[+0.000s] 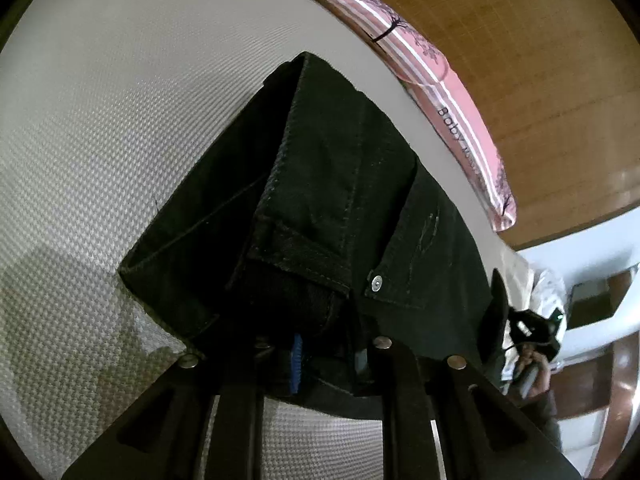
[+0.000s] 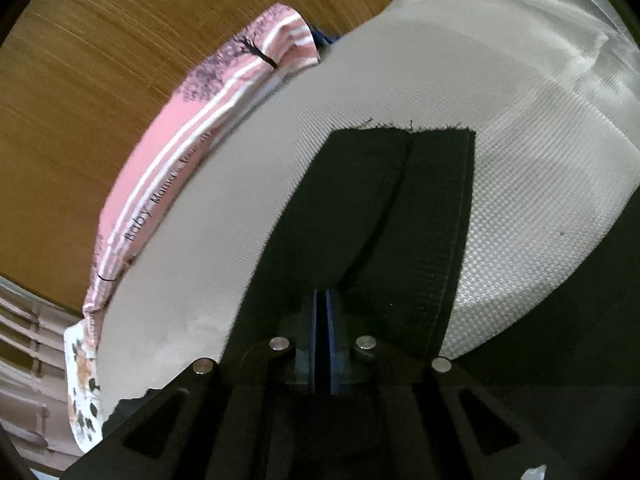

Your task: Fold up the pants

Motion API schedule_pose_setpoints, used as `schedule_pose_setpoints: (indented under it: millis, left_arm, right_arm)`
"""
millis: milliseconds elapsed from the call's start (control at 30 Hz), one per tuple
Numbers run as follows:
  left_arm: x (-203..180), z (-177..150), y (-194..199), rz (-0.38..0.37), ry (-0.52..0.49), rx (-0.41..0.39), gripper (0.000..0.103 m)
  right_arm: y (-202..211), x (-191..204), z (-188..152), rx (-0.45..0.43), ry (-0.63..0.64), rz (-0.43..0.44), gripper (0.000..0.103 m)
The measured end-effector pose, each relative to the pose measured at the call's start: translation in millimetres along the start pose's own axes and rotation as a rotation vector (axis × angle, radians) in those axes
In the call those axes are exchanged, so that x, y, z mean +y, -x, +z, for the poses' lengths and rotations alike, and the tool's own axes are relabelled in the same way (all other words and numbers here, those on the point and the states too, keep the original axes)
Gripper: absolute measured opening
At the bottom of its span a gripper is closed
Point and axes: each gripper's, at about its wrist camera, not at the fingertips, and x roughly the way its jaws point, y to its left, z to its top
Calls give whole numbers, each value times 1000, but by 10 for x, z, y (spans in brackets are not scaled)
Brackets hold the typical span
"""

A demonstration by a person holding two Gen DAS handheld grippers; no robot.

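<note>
Dark pants (image 1: 320, 184), folded, lie on a white textured bed cover (image 1: 100, 120), beside a pink striped blanket (image 1: 452, 92) along the far edge. The left gripper (image 1: 328, 360) pinches the waistband end near a metal rivet (image 1: 376, 282). The right gripper (image 2: 322, 340), blue pads pressed together, nips the fabric of the pants (image 2: 400, 200) at the leg end
</note>
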Motion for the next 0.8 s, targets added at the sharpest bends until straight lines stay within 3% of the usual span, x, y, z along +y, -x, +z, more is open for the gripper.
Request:
schedule_pose_setpoints:
  millis: [167, 267, 333, 467, 633, 800]
  left_arm:
    - [-97, 72, 89, 6, -50, 5, 14]
    - [-160, 105, 143, 5, -84, 2, 14]
    - [-174, 121, 142, 8, -84, 5, 14]
    - [-176, 145, 179, -9, -65, 7, 14]
    - [-240, 201, 281, -31, -68, -4, 14]
    - [-224, 166, 309, -17, -69, 14, 14]
  right_arm:
    - [370, 39, 48, -71, -25, 75, 2]
    - [531, 41, 42, -87, -20, 52, 4]
    - [493, 24, 13, -42, 0, 36, 7]
    - [272, -136, -110, 50, -71, 33, 34]
    - [101, -186, -176, 64, -94, 51, 34]
    - [-87, -284, -115, 42, -176, 128, 34]
